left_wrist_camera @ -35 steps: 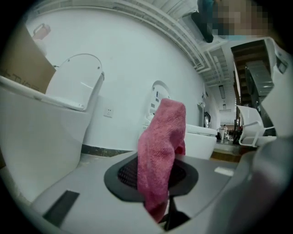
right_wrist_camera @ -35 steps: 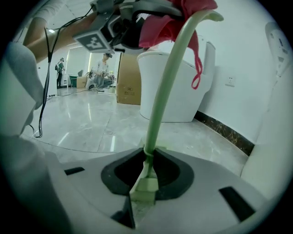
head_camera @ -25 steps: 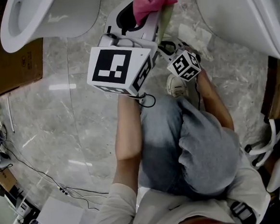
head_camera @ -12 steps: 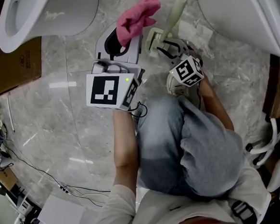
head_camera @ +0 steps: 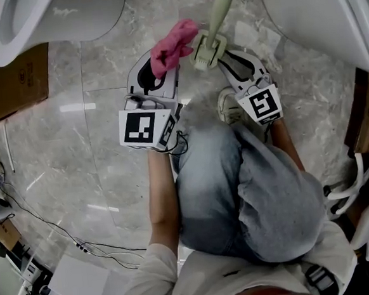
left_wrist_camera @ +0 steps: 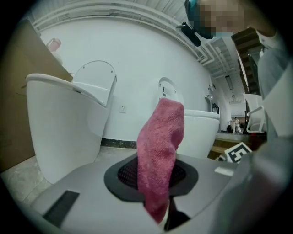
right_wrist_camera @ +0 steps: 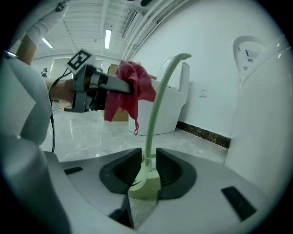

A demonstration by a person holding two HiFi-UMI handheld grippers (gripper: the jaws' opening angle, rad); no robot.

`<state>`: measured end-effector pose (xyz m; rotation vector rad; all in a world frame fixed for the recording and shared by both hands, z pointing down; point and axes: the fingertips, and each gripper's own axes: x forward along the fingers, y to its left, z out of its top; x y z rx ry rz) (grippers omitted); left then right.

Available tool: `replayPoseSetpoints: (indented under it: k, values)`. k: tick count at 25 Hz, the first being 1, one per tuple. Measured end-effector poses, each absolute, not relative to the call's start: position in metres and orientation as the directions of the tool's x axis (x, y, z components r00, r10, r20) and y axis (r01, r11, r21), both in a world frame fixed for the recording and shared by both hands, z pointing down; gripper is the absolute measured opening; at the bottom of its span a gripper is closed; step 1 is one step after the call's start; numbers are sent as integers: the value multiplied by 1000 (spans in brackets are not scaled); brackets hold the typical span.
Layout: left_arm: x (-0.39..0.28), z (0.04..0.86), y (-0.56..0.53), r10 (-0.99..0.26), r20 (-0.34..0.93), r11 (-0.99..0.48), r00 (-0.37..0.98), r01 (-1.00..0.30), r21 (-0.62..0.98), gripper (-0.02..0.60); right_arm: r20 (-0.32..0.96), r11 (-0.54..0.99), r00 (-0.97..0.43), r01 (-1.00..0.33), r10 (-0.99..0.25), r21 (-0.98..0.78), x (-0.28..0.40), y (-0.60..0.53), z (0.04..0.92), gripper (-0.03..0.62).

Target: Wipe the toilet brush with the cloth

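1. the left tongs (head_camera: 158, 72) are closed tight on the cloth (head_camera: 171, 41). the pink cloth bunches out past the jaw tips. in the left gripper view it stands up from between the jaws and hides the gap.
2. the right tongs (head_camera: 223, 56) hold the brush (head_camera: 218, 14) by its thick pale green end. their jaws have just been closing. the dark pads stand on either side of the thin stem, and the thick end is wedged between the jaws below them.
3. the brush is held clear of the floor (head_camera: 77, 152), at 12 o'clock in the head view. its stem runs up and out of the top edge. in the right gripper view the stem rises from the jaws and bends over toward 1 o'clock. no view shows bristles.
4. the cloth sits at 9 o'clock of the brush, just beside its thick end. whether the two touch cannot be told.
5. one toilet (head_camera: 54, 20) stands at 10 o'clock in the head view. a second toilet (head_camera: 314, 12) stands at 1 o'clock. both tongs are between them.
6. the person's leg (head_camera: 239, 190) in jeans lies at 6 o'clock of the tongs, and a shoe (head_camera: 230, 108) is just beside the right tongs.
7. a box (head_camera: 7, 81) lies at 9 o'clock, and cables (head_camera: 51, 230) trail across the floor at 8 o'clock.
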<state>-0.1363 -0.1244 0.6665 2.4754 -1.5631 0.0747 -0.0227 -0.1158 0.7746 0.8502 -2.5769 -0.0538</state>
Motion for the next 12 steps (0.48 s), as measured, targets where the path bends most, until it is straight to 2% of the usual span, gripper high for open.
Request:
replayPoseSetpoints:
  k: [6, 12]
  values:
    - [-144, 685, -115, -890, 157, -405, 429, -900, 162, 86, 263, 774, -734, -626, -627, 97, -16, -115, 730, -5]
    - [-141, 696, -113, -879, 175, -424, 444, -895, 140, 87, 240, 775, -745, -628, -623, 63, -19, -111, 716, -5]
